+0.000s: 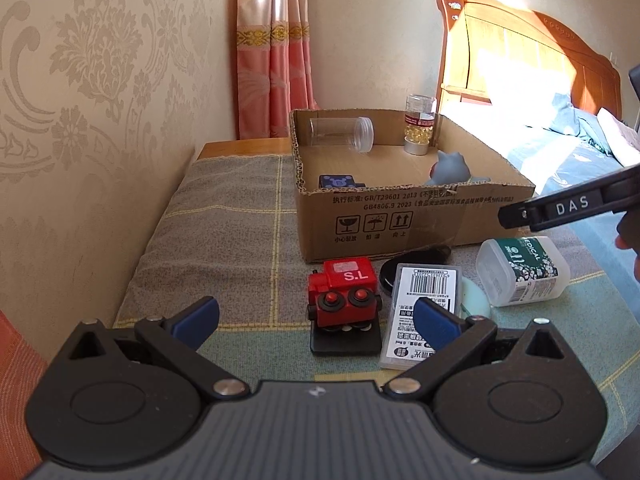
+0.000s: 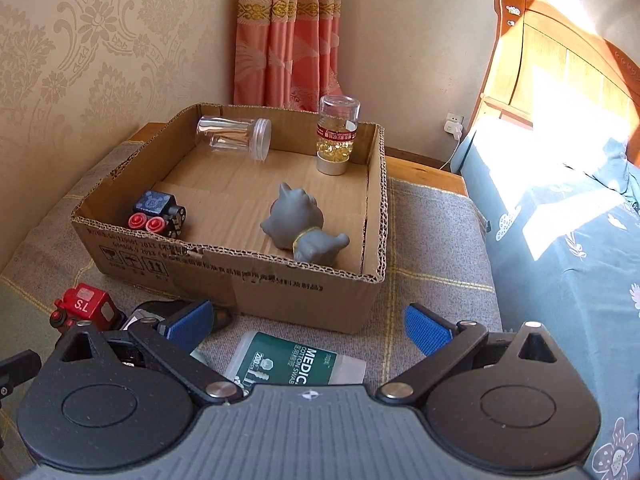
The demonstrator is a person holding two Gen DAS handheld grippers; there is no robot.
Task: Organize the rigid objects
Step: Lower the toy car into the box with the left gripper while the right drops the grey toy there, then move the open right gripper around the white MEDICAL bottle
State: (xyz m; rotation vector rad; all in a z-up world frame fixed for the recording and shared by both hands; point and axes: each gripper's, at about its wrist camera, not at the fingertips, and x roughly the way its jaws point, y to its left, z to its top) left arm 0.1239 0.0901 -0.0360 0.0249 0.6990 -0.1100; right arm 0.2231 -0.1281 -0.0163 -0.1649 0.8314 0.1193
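The left wrist view looks down and forward from low over the bench (image 1: 224, 216), close to the red toy (image 1: 344, 296). The right wrist view sits further right, facing the same way. Both share the cardboard box (image 1: 400, 216) (image 2: 240, 280).

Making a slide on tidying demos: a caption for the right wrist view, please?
Open right gripper above a cotton swab box, facing a cardboard box holding a grey toy cat.

Swab box (image 2: 296, 360) half-hidden under the right tool (image 2: 308, 326) — black disc (image 1: 390, 274) mostly covered.
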